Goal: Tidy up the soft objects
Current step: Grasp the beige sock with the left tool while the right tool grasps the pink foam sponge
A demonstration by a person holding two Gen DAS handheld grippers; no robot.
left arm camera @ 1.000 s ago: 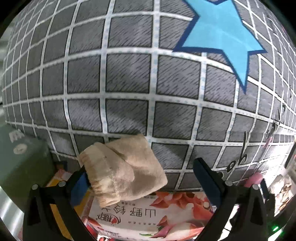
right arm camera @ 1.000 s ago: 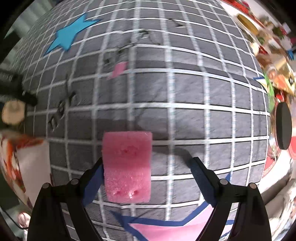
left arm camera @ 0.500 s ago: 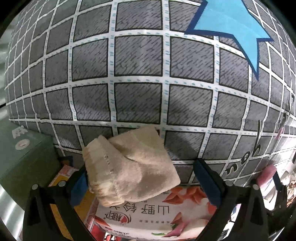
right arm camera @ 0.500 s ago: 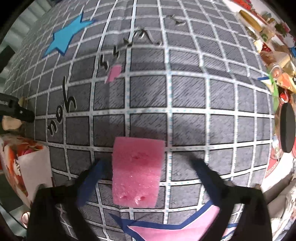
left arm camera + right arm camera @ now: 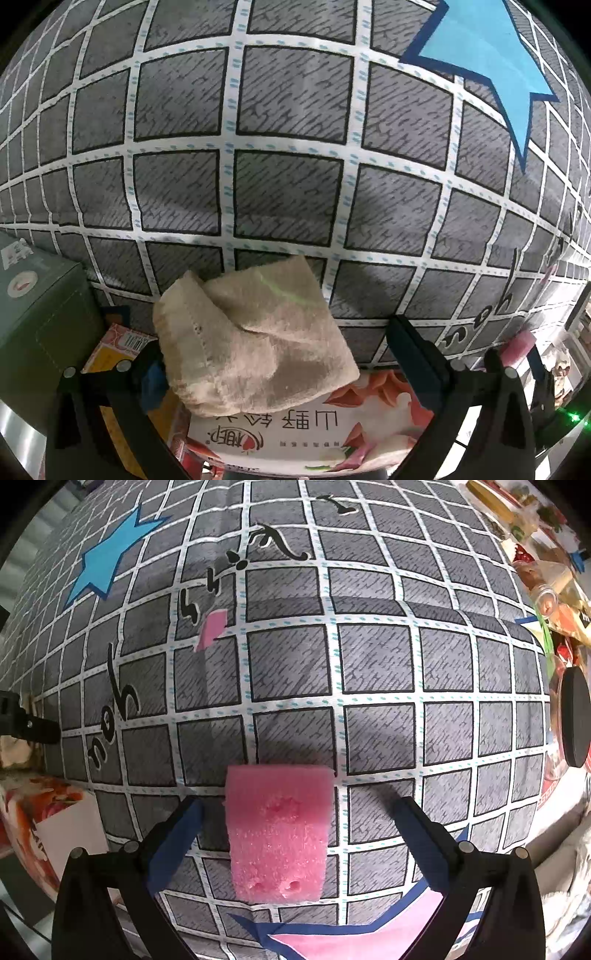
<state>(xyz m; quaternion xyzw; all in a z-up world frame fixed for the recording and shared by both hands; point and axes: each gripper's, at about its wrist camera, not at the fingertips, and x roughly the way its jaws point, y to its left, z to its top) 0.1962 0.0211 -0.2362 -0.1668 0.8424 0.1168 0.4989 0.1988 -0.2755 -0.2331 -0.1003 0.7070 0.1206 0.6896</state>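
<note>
A folded beige cloth (image 5: 255,339) lies between the wide-apart fingers of my left gripper (image 5: 280,354), against the left finger, at the near edge of the grey checked mat (image 5: 295,184). A pink foam block (image 5: 279,830) lies on the mat between the wide-apart fingers of my right gripper (image 5: 295,830), touching neither finger. The left gripper's finger and a bit of the beige cloth show at the left edge of the right wrist view (image 5: 22,727).
A green box (image 5: 40,306) stands at the left. A printed flowered pack (image 5: 295,428) lies under the cloth's near edge. A blue star (image 5: 491,62) is printed on the mat. Bottles and clutter (image 5: 546,576) and a black disc (image 5: 574,716) line the right side.
Both grippers have moved forward over the mat. The pink block now sits more centred between the right fingers. The beige cloth has stayed by the left finger.
</note>
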